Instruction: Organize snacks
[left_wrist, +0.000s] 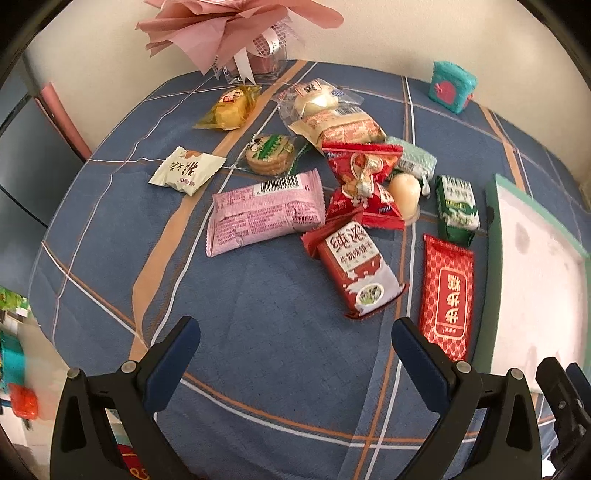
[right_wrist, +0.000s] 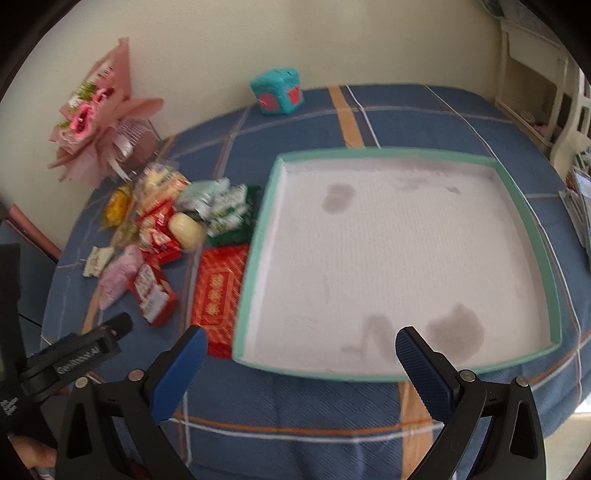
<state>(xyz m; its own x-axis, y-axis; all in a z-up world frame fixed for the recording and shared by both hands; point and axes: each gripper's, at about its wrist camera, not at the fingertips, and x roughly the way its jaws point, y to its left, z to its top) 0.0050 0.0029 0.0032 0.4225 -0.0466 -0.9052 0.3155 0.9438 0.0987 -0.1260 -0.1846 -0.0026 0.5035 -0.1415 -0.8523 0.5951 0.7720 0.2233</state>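
Snacks (left_wrist: 332, 184) lie scattered across the middle of the left wrist view, on a blue plaid cloth (left_wrist: 258, 332), none of them yet sorted. Among them are a pink pack (left_wrist: 264, 212) at centre, a red pack (left_wrist: 447, 295) at lower right just beside the tray, a milk-biscuit pack (left_wrist: 356, 273) between those two, a green pack (left_wrist: 457, 206) further up, and a white candy (left_wrist: 186, 170) and a yellow cake (left_wrist: 231, 107) toward the upper left.

By my judgement the task is at its very start: nothing has been picked up. The left gripper (left_wrist: 295, 354) hangs above bare cloth at the bottom of its view, jaws spread wide and holding nothing. The right gripper (right_wrist: 301, 354), at the bottom of its own view, is likewise wide open and empty, poised over the near edge of the tray (right_wrist: 524, 218).

That tray, a shallow square with a teal rim and a white floor, fills the right half of the right wrist view. It holds no snacks; only a few grey stains mark its floor.

The next move probably calls for lowering one gripper onto a near pack, the red pack or the milk-biscuit pack being closest, closing across its narrow width, and carrying it into the tray. Flat wrappers may slip, so a grip low on the pack seems wise.
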